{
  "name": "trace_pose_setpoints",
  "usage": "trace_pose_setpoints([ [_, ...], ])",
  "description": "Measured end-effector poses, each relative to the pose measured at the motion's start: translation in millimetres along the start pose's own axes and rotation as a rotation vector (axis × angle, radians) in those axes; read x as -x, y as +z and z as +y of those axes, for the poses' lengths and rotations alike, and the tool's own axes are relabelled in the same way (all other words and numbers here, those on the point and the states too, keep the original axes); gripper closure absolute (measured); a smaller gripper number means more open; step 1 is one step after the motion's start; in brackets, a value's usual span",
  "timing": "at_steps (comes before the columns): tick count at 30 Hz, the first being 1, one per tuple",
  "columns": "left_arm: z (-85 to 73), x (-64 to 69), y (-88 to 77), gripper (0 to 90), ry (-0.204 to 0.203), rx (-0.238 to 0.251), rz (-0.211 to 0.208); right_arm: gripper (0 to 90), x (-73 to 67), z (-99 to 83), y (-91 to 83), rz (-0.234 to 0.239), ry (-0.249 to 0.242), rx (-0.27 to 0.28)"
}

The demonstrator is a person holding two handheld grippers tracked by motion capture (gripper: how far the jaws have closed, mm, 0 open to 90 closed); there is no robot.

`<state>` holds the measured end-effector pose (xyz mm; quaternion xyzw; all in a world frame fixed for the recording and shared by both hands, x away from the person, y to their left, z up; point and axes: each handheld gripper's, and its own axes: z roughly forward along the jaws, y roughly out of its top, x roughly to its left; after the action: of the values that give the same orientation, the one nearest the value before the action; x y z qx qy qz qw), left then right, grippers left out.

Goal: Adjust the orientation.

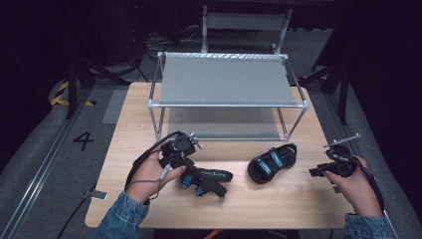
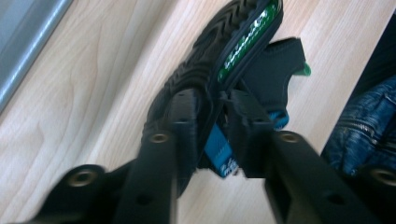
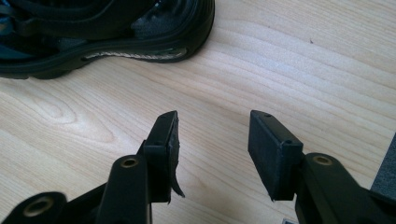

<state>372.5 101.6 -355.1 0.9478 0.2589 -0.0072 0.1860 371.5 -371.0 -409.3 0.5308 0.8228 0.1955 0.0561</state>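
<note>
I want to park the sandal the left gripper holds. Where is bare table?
Bare wood lies along the table's near edge, between the two hands, and right of the other sandal. It is crowded near the left gripper and its sandal, under the rack.

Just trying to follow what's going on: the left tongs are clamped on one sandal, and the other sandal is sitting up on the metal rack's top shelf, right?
Not quite. The left tongs are clamped on a sandal, but the other sandal lies on the wooden table, in front of the metal rack, not on its top shelf. The high view shows this.
</note>
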Motion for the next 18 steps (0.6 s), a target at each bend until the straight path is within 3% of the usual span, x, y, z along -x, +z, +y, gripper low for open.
trace_pose_setpoints([
  [3, 2.9, 0.9, 1.6, 82.4, 0.002, 0.018, -0.005, 53.6, 0.5, -2.0, -0.4, 0.0, 0.001, 0.001],
  [7, 4.9, -0.3, 4.8, 89.4, 0.0, -0.01, -0.024, 53.3, 2.5, -4.7, -1.5, -0.009, 0.005, 0.002],
  [10, 4.9, -3.6, 9.1, 89.8, -0.014, -0.038, -0.023, 53.2, 3.0, -5.7, -1.2, -0.007, 0.002, 0.006],
  [18, 4.7, -7.5, 10.1, 89.9, -0.031, -0.026, -0.03, 52.9, 2.4, -6.3, -0.9, -0.007, 0.003, 0.003],
])
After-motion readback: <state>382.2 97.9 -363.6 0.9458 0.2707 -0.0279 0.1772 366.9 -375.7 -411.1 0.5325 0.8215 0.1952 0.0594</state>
